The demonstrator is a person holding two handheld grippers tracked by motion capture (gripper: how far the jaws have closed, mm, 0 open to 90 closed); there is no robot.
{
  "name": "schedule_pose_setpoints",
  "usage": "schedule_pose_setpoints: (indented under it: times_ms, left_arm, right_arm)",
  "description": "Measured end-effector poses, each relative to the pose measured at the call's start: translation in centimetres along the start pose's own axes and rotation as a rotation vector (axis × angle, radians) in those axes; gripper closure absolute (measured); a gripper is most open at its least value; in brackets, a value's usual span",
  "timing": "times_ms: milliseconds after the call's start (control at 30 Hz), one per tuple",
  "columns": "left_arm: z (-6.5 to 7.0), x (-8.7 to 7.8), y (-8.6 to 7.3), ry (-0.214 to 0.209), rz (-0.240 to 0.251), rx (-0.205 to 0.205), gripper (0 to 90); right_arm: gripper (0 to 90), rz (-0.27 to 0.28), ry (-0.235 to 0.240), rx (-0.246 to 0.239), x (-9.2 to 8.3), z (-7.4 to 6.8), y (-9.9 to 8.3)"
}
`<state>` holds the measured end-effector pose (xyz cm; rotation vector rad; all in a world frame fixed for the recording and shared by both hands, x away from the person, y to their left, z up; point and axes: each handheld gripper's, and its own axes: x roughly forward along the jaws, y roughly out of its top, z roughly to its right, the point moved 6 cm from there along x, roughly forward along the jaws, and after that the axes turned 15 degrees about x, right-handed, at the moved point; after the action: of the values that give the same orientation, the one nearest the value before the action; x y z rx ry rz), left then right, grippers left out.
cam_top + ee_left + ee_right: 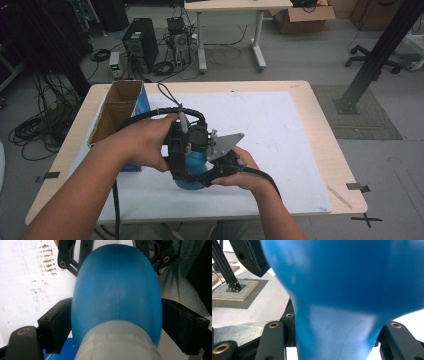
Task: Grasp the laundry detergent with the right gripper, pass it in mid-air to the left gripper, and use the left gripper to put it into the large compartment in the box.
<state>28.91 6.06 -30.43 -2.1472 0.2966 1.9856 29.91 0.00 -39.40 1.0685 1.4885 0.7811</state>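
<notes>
**Both claws on blue bulb**

Right gripper clamps the blue rubber bulb at its neck, low over the white mat. Left gripper pads flank the belly, touching w/o visible squeeze. Looks soft, light, prob squashy: hold the stiffer neck. Left gripper view shows a pale collar; high view hides it.

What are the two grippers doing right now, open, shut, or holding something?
Left gripper: jaws on both sides of the blue rubber bulb, pads at its sides; a firm grip cannot be told.
Right gripper: shut on the bulb's narrow neck.
</notes>
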Motion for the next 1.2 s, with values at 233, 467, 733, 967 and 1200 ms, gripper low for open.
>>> schedule_pose_setpoints:
  times_ms: [233,467,733,967,1200]
  left_arm:
    - [-0.02,-0.09,0.01,0.005,-0.006,0.000,22.5]
    - [0.06,-0.13,0.06,0.006,-0.006,0.000,27.5]
    - [0.03,-0.04,-0.12,0.015,-0.013,-0.006,35.0]
    - [0.08,0.11,-0.25,0.022,-0.031,0.025,38.2]
    - [0.16,0.25,-0.28,0.017,-0.037,0.026,38.6]
  right_arm:
    - [45.3,0.002,-0.004,-0.006,-0.11,-0.01,0.09]
    - [45.3,0.003,-0.001,-0.008,-0.07,-0.06,0.09]
    - [45.3,0.001,0.004,-0.003,0.04,-0.20,0.12]
    - [45.3,-0.003,0.005,-0.001,0.21,-0.36,0.09]
    - [45.4,-0.001,0.003,-0.007,0.31,-0.28,0.03]
